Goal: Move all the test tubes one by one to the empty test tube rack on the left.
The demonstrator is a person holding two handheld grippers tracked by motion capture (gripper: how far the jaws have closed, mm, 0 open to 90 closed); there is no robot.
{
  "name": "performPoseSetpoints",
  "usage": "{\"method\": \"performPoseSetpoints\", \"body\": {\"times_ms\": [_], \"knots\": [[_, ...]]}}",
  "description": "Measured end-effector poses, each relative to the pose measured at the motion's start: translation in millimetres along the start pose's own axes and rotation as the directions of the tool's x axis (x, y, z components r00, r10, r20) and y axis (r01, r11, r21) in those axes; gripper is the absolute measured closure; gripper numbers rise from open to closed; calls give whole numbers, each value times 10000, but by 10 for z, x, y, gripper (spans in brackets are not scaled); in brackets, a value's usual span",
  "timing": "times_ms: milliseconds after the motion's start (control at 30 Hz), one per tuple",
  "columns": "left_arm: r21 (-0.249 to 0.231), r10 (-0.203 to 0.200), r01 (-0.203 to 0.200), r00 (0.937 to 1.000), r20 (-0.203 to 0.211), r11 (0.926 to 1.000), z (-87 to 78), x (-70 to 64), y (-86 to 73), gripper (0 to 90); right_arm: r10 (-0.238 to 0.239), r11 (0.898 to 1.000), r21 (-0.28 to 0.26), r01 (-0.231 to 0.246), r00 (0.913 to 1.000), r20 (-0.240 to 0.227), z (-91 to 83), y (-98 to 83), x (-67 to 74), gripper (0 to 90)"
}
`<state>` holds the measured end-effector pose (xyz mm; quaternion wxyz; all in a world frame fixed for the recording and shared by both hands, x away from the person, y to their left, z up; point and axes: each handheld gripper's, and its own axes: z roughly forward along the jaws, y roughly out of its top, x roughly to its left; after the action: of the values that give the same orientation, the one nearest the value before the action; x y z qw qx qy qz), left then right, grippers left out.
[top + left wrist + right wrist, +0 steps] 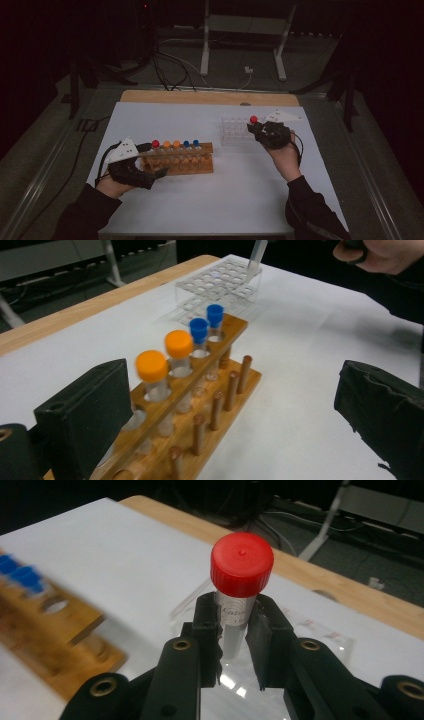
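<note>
Black jaws of the right gripper (pixel 234 630) clamp a light, slippery, breakable red-capped tube (pixel 240 587) just beneath its cap

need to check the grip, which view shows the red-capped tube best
The right gripper view: the red-capped tube stands upright, close up, clamped below its cap. The high view shows little beyond its red cap; the left gripper view shows its clear lower end over the clear rack.

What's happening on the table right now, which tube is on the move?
The right gripper is shut on a red-capped tube, holding it above the clear plastic rack. The left gripper brackets the end of the wooden rack, which holds one red-capped, two orange-capped and two blue-capped tubes.
</note>
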<state>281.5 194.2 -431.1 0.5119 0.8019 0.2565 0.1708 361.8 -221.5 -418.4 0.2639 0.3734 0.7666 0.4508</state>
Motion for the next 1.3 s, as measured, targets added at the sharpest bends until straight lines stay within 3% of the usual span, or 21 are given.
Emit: {"method": "performPoseSetpoints", "body": {"times_ms": [467, 867, 1000, 1133, 1300], "knots": [[-50, 268, -265, 9973, 685, 9996, 229, -152, 167, 27, -509, 9973, 465, 567, 9916, -1190, -114, -266, 429, 746], [-84, 800, -797, 9831, 1645, 9968, 650, -425, 484, 46, -1132, 9895, 638, 1298, 9695, -2172, -201, -391, 787, 747], [-80, 1047, -1052, 9752, 1952, 9944, 833, -537, 580, 100, -1264, 9865, 717, 1474, 9625, -2400, -194, -420, 856, 747], [8, 1113, -1138, 9727, 2035, 9935, 1007, -614, 638, 180, -1305, 9856, 724, 1531, 9588, -2523, -191, -422, 892, 747], [-55, 1186, -1206, 9653, 2329, 9927, 1178, -677, 661, 350, -1277, 9858, 729, 1515, 9568, -2614, -196, -425, 908, 746]]}}
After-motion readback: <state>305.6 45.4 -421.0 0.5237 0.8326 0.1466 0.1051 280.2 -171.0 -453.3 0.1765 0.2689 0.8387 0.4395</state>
